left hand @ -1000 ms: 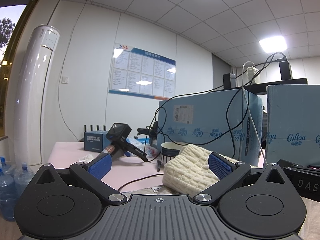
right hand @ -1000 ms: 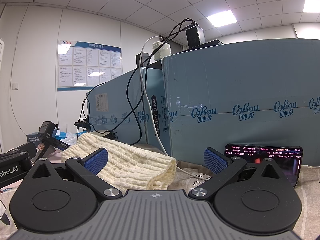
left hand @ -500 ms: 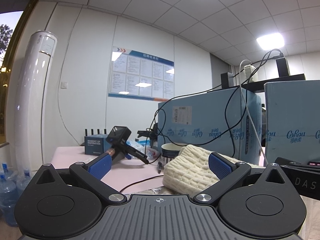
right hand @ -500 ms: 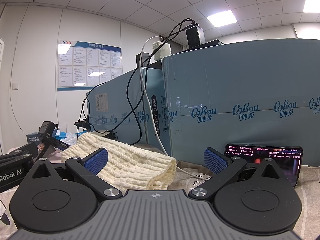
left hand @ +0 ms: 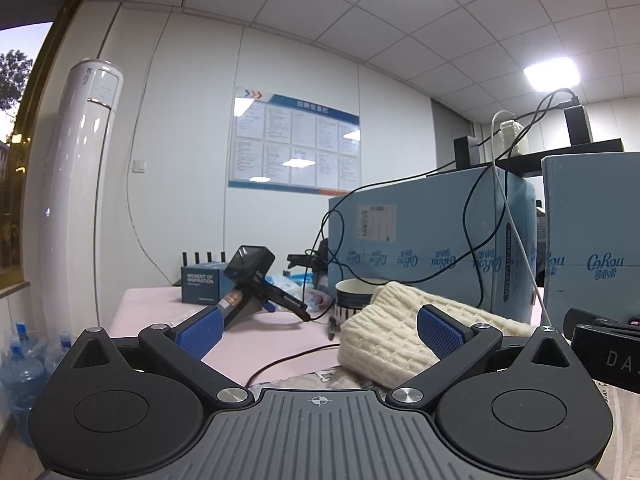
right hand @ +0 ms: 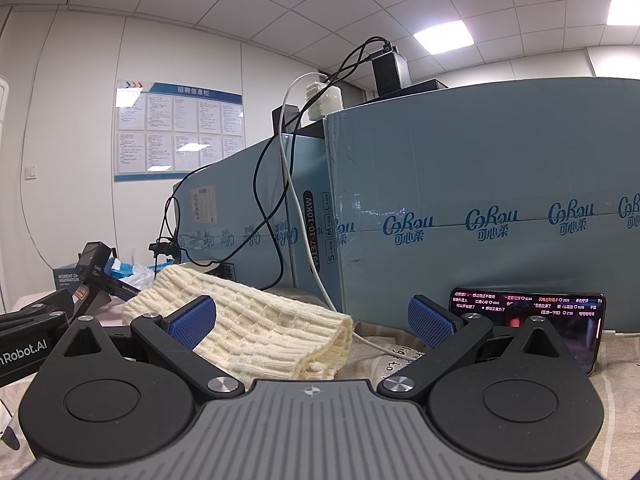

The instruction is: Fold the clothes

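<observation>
A folded cream knitted garment [left hand: 384,340] lies on the table in front of the blue boxes; it also shows in the right wrist view [right hand: 264,328]. My left gripper [left hand: 320,330] is open and empty, low at table height, with the garment behind its right finger. My right gripper [right hand: 316,318] is open and empty, with the garment's ribbed end between and behind its fingers. The other gripper's black body shows at the right edge of the left view [left hand: 604,352] and at the left edge of the right view [right hand: 28,336].
Large blue cartons [right hand: 460,220] with cables stand just behind the garment. A lit phone [right hand: 528,316] leans against them at right. A black handheld camera device [left hand: 256,280], a bowl [left hand: 352,292] and a small blue box [left hand: 202,284] sit on the pink table [left hand: 160,308]. Water bottles [left hand: 20,372] stand at left.
The left wrist view has tilted slightly, so the scene sits a little lower than before. The right gripper and the garment have not moved.
</observation>
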Demonstrator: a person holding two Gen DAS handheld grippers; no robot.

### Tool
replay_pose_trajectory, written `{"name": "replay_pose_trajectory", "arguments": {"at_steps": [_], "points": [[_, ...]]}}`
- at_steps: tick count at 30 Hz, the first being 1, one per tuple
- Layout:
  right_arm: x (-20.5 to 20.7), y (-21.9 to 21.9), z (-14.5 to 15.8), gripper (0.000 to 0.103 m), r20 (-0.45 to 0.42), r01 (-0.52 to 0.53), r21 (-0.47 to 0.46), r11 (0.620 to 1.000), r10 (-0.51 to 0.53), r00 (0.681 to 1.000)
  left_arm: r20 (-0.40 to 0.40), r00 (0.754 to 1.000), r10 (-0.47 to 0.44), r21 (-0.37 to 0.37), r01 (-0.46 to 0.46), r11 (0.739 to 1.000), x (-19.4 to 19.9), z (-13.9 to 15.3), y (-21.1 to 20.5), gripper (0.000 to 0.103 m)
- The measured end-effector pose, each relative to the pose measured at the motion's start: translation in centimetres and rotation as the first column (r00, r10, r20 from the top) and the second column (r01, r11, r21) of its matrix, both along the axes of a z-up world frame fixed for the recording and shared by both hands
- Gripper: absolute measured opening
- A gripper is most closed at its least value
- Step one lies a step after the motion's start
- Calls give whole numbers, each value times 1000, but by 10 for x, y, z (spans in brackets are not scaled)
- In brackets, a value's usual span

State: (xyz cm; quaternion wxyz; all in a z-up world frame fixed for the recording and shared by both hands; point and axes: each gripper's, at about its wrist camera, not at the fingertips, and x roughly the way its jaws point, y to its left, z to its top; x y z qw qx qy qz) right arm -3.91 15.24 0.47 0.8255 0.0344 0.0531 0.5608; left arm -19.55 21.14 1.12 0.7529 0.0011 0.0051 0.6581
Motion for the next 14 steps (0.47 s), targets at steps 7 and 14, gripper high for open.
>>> {"name": "replay_pose_trajectory", "arguments": {"at_steps": [7, 14], "points": [[0, 0, 0, 103, 0, 0, 0, 1000, 0, 1000, 0, 1000, 0, -4, 0, 1000, 0, 0, -1, 103], [0, 0, 0, 103, 0, 0, -1, 1000, 0, 1000, 3, 1000, -2, -5, 2, 1000, -1, 0, -1, 103]]}}
